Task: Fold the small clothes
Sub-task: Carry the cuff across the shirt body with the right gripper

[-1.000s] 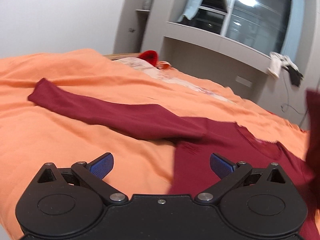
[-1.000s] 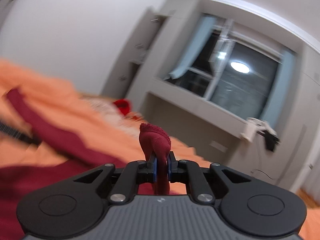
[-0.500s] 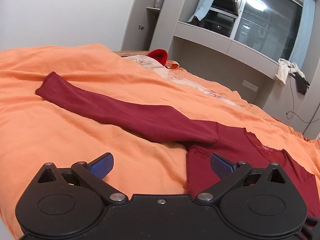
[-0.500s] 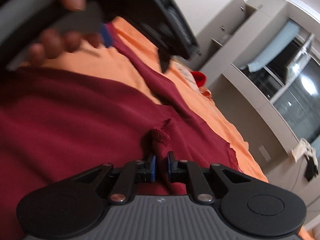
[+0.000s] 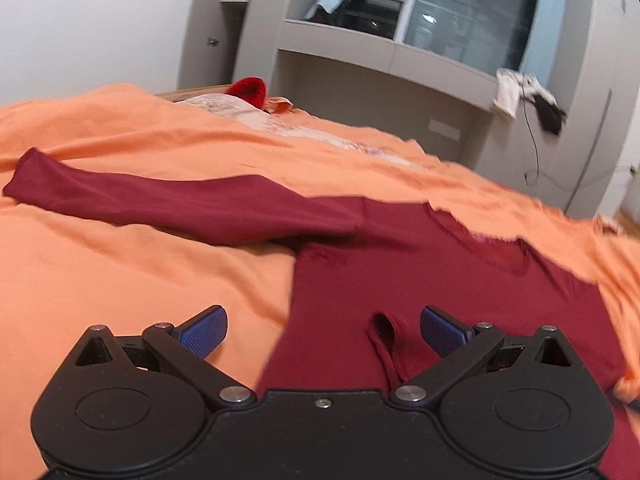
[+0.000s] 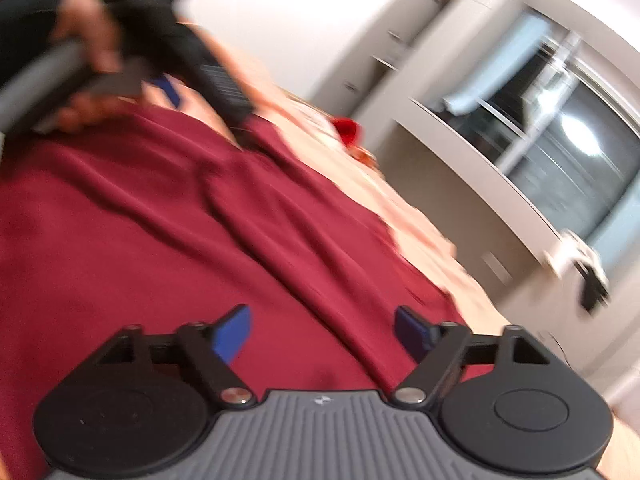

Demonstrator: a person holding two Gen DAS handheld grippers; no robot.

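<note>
The right gripper point(image 6: 322, 330) has just let go: its blue pads, which a second ago and half a second ago were pinched on a cuff of dark red cloth, have been opening and now stand wide apart with nothing clamped between them, only the flat cloth lying below. The left gripper point(image 5: 323, 330) is spread wide as before, gripping nothing; its right pad hangs just beside a small sleeve cuff point(image 5: 384, 330) that now lies on the body of the dark red long-sleeved top point(image 5: 460, 284), a cuff that was not there in the earlier left-wrist views. The top is spread on the orange bedsheet point(image 5: 120, 280), its other sleeve point(image 5: 180, 206) stretched out flat to the left as it was before. In the blurred right-wrist view the top point(image 6: 160, 220) fills the foreground in long folds, and a hand point(image 6: 88, 36) holding the left gripper shows at the upper left, higher in the picture than half a second ago. Farther off, a bright red item point(image 5: 250, 88) sits at the far end of the bed, and a white cloth point(image 5: 510, 94) hangs from the grey window ledge point(image 5: 380, 54).
</note>
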